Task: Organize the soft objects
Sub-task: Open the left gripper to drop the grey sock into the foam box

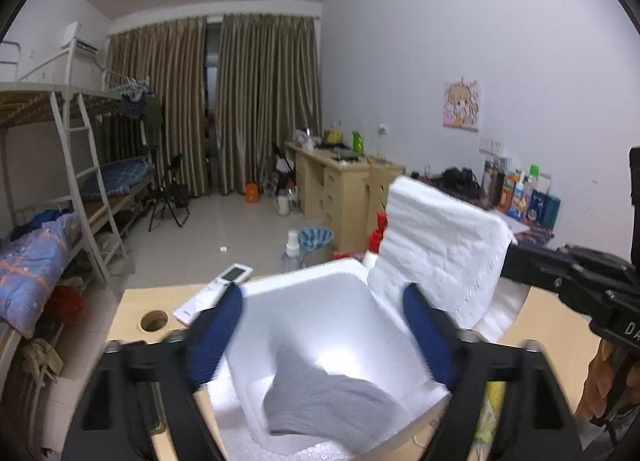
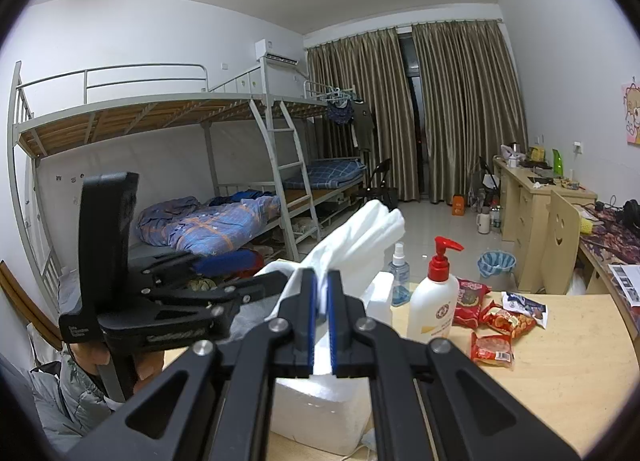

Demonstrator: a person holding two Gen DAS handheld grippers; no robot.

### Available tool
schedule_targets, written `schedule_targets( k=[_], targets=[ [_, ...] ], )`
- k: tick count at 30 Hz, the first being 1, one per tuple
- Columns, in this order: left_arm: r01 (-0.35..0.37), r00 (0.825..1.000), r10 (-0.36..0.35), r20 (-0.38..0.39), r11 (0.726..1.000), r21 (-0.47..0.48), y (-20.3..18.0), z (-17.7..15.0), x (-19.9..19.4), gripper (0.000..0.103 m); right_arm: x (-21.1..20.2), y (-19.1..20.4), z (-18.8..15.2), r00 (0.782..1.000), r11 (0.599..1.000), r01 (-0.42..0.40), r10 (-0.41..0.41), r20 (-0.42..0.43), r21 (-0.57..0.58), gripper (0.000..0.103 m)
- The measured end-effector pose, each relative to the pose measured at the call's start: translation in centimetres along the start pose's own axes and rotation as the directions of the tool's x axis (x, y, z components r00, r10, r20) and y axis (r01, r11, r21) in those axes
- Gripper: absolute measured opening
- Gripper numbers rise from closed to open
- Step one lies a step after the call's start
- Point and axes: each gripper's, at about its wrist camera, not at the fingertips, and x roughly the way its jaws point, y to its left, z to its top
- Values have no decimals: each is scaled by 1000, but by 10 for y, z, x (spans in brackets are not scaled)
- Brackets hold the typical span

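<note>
A white foam box (image 1: 316, 277) stands on the wooden table, and a grey cloth (image 1: 328, 405) lies inside it. My left gripper (image 1: 322, 327) is open, its blue fingers (image 1: 216, 337) spread on either side of the box above the cloth, and nothing is between the pads. My right gripper (image 2: 320, 301) is shut on a folded white towel (image 2: 360, 237), held upright over the far right edge of the box (image 2: 320, 401). The towel (image 1: 440, 237) stands tall in the left wrist view, with the right gripper's black body (image 1: 580, 277) beside it.
A lotion pump bottle (image 2: 434, 301), a small spray bottle (image 2: 400, 273) and several red snack packs (image 2: 496, 325) sit on the table right of the box. A white remote (image 1: 216, 293) and a cable hole (image 1: 154, 321) lie at the table's far left.
</note>
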Motion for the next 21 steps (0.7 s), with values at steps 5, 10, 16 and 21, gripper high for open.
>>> schedule_targets(
  k=[5, 10, 16, 21],
  targets=[
    [-48, 999, 48, 25, 999, 13, -1, 1, -6, 96, 0, -2, 0, 1000, 1000, 2, -2, 1, 1, 7],
    [-86, 995, 86, 46, 996, -3, 4, -1, -15, 97, 0, -1, 0, 1000, 1000, -2, 2, -1, -1, 7],
    [-147, 986, 148, 72, 989, -11, 10, -3, -30, 98, 4, 6, 0, 1000, 1000, -18, 18, -8, -14, 7],
    [-178, 980, 180, 87, 984, -34, 23, -7, -47, 102, 12, 13, 0, 999, 999, -39, 39, -17, -22, 7]
  ],
)
